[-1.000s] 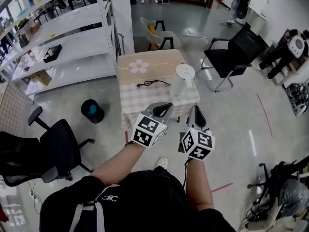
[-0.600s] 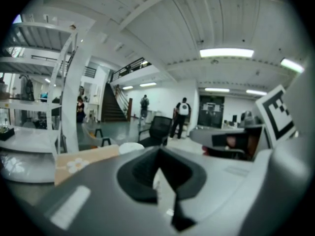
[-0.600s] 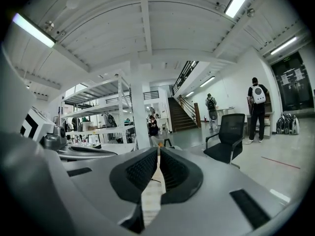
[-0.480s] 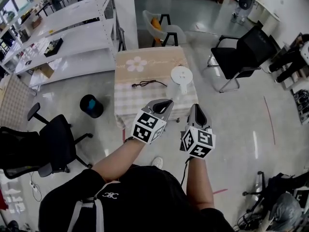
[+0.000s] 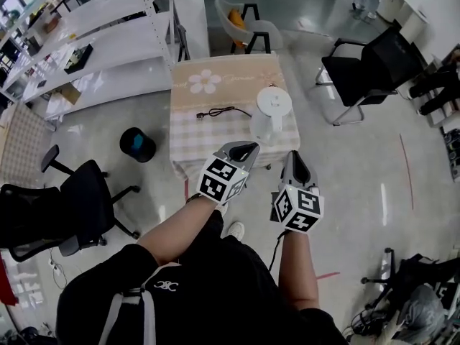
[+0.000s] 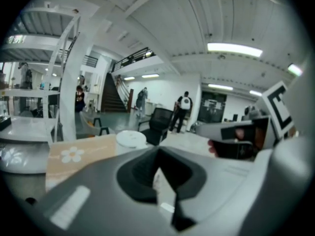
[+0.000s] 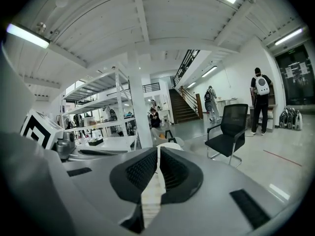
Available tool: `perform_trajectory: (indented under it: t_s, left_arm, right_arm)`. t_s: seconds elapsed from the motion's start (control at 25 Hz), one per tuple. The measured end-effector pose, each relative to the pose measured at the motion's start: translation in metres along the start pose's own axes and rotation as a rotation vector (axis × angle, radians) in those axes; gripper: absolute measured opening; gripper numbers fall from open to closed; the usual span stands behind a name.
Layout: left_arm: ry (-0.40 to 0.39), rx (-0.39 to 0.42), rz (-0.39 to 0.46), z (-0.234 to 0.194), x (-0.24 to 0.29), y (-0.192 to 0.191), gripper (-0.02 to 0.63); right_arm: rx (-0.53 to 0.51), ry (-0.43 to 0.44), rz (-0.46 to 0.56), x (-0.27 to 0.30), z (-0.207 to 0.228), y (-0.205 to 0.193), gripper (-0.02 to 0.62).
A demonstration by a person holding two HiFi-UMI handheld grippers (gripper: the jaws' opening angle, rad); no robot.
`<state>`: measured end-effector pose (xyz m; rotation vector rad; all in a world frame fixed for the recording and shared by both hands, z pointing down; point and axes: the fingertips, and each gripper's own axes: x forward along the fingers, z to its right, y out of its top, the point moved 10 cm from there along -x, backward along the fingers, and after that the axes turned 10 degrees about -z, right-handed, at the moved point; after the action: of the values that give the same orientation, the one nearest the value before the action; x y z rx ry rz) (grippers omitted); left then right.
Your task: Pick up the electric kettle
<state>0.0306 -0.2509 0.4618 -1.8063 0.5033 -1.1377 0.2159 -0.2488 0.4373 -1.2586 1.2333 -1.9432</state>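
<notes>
Here, kettle (image 5: 267, 113) on table (image 5: 215, 131), glossy floor (image 5: 345, 171)

I am working in a large open workshop hall, part lab and part office. White metal shelving (image 5: 108, 45) carrying boxes and gear runs along one side, and black office chairs (image 5: 370, 67) stand about on a glossy grey floor (image 5: 345, 178). Strip lights (image 7: 27, 35) hang from a white panelled ceiling (image 7: 147, 23), and a staircase (image 7: 183, 110) climbs to a railed upper level (image 7: 186, 60).
</notes>
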Motion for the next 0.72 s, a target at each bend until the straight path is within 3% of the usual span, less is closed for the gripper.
perform_trajectory:
  t_s: [0.16,0.24,0.48,0.72]
  left_arm:
    - [-0.069,0.010,0.007,-0.015,0.025,-0.004,0.003]
    - [-0.114,0.014,-0.009,-0.023,0.042,-0.006,0.077]
    - [-0.237,0.028,-0.071,-0.038,0.097,-0.019,0.175]
    - [-0.257,0.032,-0.124,-0.054,0.148,-0.035,0.195]
  right_arm:
    - [-0.023,-0.050,-0.019,0.002,0.004,0.002,-0.002]
    - [-0.019,-0.078,-0.030,0.005,0.009,0.004,-0.002]
    - [-0.013,-0.147,-0.086,0.012,0.019,0.012,-0.002]
    - [-0.017,-0.212,-0.125,0.016,0.025,0.010,-0.002]
